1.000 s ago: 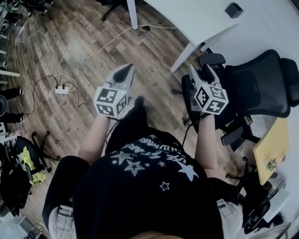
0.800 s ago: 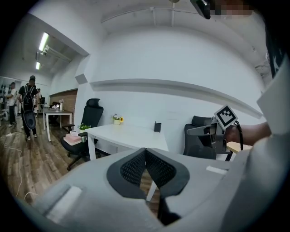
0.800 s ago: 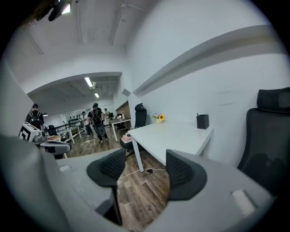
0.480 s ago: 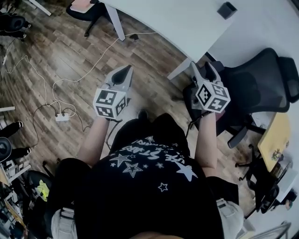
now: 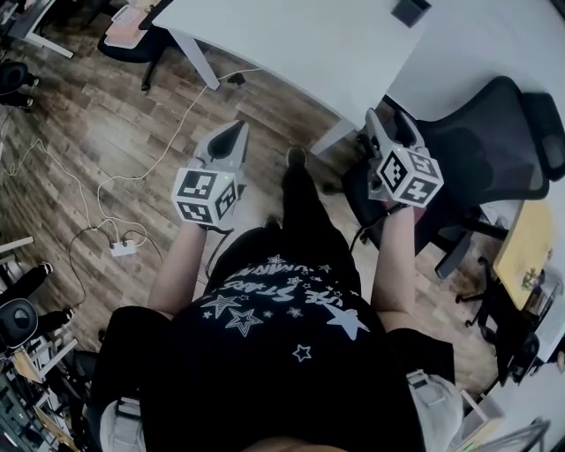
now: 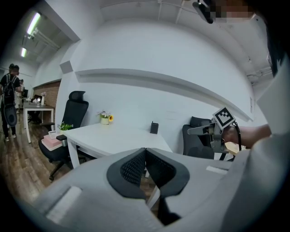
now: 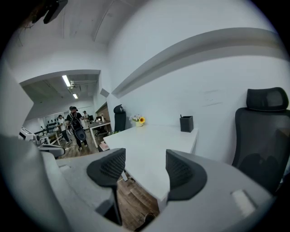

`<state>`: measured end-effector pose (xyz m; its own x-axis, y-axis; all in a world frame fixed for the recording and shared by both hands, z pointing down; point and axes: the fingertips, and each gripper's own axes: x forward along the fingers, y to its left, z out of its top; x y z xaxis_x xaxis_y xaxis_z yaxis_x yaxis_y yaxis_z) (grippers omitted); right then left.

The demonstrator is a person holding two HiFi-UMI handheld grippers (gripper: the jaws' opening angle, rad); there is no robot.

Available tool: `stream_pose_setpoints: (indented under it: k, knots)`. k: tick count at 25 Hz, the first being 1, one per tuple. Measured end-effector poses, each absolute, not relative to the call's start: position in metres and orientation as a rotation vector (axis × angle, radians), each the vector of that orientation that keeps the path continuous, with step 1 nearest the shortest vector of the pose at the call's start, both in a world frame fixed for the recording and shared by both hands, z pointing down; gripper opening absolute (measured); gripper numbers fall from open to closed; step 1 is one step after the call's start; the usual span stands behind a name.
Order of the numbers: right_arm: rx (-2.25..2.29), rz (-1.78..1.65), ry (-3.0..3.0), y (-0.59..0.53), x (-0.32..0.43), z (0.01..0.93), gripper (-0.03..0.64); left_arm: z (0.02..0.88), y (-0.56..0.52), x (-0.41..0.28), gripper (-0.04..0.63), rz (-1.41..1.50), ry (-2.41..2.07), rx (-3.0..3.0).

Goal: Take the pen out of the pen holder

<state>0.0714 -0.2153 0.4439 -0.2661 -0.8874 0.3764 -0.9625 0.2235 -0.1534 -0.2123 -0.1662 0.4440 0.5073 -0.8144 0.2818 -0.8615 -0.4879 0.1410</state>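
A small black pen holder (image 5: 409, 11) stands near the far edge of the white table (image 5: 291, 44). In the right gripper view the pen holder (image 7: 186, 123) shows a thin pen (image 7: 181, 116) sticking up from it. It also appears in the left gripper view as a dark box (image 6: 154, 128). My left gripper (image 5: 231, 132) is held over the floor short of the table, its jaws shut and empty (image 6: 145, 152). My right gripper (image 5: 388, 119) hangs by the table's near corner, open with nothing between its fingers (image 7: 145, 165). Both are well short of the holder.
A black office chair (image 5: 481, 141) stands close on the right of my right gripper. A power strip with cables (image 5: 124, 249) lies on the wooden floor at left. A flower pot (image 7: 137, 120) sits on the table's far end. People (image 7: 74, 124) stand in the background.
The person has stepped forward, so the table and pen holder have come nearer and slid down in the head view. Both grippers keep their pose: left shut, right open.
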Motion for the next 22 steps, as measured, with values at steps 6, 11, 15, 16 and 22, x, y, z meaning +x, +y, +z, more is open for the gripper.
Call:
stream_pose_setpoints:
  k: [6,11,15,16,22]
  knots:
    - [1.881,0.520,-2.280,-0.285,0.116,0.422,0.281,0.432,-0.235,-0.182,0.011,0.279,-1.371,2.554]
    - [1.933,0.527,-2.290,-0.356,0.146,0.405,0.281,0.419,-0.308,-0.152,0.011,0.293,-1.341,2.584]
    - [1.941,0.510,-2.297,-0.412,0.170,0.394,0.281,0.406,-0.365,-0.117,0.011,0.291,-1.310,2.619]
    - [1.941,0.508,-2.299,-0.426,0.176,0.392,0.281,0.403,-0.378,-0.107,0.011,0.290,-1.303,2.626]
    - [1.952,0.518,-2.300,-0.503,0.212,0.386,0.281,0.392,-0.447,-0.062,0.011,0.289,-1.273,2.667]
